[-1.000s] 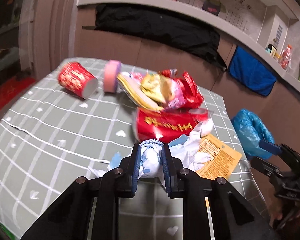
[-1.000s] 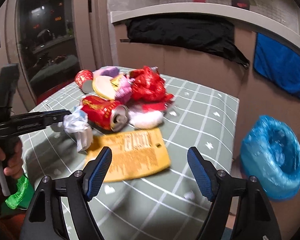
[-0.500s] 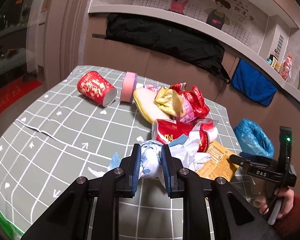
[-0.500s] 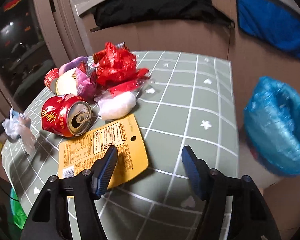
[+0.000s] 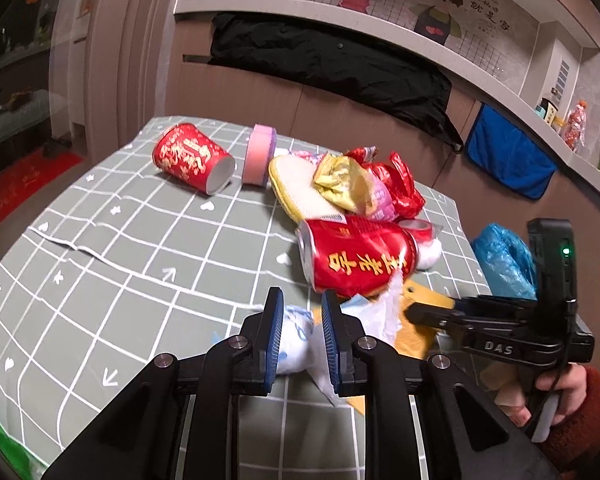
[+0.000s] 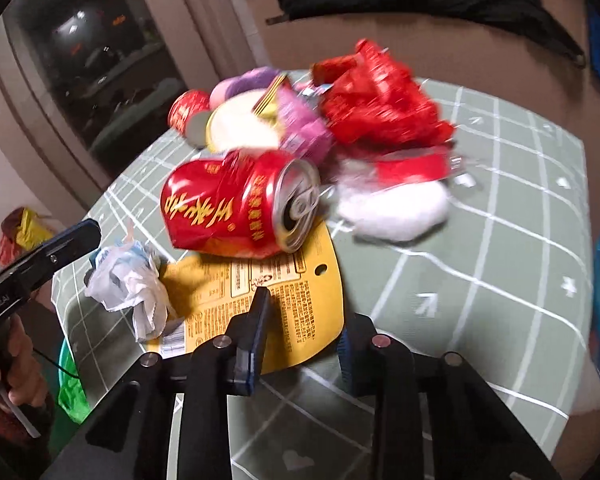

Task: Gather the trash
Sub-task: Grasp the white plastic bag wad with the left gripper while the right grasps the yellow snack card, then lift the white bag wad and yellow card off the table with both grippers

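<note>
The crumpled white-and-blue tissue wad, light and soft, is pinched at its middle between the left gripper pads near the table's front edge. The right gripper hovers spread over one flat yellow card, probably thin and best lifted by its edge. Beside it lie one dented red can, one red paper cup, and several wrappers on the green checked tablecloth.

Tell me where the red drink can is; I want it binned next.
The red can lies on its side mid-table, its end resting on the yellow card, with the white wad beside its opened top and the crumpled tissue by its base.
</note>
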`<state>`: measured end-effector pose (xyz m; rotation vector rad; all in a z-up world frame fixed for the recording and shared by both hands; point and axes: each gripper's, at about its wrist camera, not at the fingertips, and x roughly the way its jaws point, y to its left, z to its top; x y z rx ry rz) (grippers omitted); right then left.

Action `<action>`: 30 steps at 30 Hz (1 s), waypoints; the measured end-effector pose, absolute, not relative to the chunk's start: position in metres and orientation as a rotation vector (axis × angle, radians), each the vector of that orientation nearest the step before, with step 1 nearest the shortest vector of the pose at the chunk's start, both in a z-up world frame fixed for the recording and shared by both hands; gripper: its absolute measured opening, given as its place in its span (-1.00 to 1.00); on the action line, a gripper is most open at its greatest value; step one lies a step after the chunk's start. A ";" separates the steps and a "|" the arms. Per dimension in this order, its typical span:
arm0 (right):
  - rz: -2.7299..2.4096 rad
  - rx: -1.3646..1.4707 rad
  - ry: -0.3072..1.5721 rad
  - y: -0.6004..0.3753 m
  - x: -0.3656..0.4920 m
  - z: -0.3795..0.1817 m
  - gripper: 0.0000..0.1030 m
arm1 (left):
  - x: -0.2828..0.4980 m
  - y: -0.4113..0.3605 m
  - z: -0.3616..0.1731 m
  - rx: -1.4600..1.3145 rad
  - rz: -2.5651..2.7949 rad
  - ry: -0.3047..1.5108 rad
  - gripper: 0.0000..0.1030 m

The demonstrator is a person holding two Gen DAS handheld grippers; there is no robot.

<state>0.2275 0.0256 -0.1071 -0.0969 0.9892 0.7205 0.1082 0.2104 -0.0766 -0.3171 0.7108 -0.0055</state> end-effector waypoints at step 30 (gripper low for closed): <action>0.697 -0.090 0.765 -0.035 0.165 -0.046 -0.71 | 0.120 0.219 -0.117 -0.381 0.116 0.818 -0.15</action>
